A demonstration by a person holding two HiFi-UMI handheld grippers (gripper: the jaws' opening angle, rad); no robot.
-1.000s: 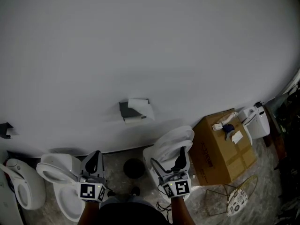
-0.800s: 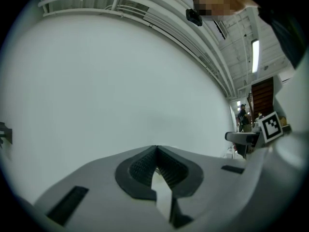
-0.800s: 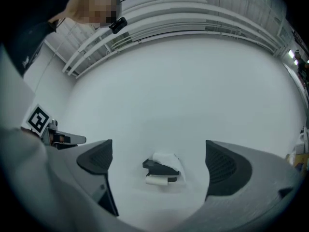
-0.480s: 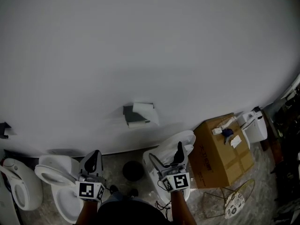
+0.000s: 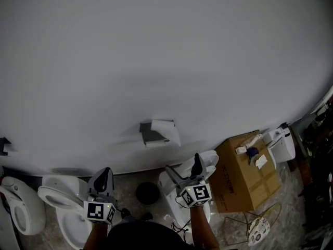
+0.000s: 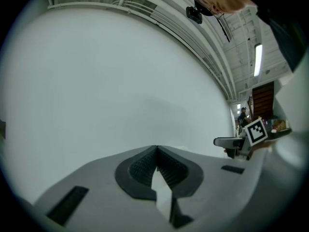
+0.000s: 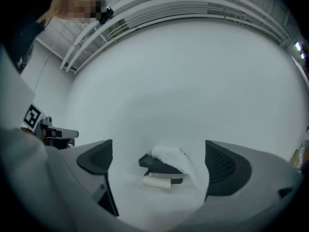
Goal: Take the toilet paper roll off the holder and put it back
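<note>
roll on its wall holder, both grippers well apart from it
the white roll [image 7: 157,181] sits under the dark holder [image 7: 155,164] on the wall, with what looks like a loose sheet draped over the top. the right gripper [image 7: 159,162] is wide open and empty, framing the roll. the left gripper [image 6: 157,151] has its jaws pressed together on nothing.

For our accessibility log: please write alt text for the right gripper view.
The right gripper, open, frames a dark wall-mounted holder with a toilet paper roll under its shelf and loose paper draped on top. White wall behind.
</note>
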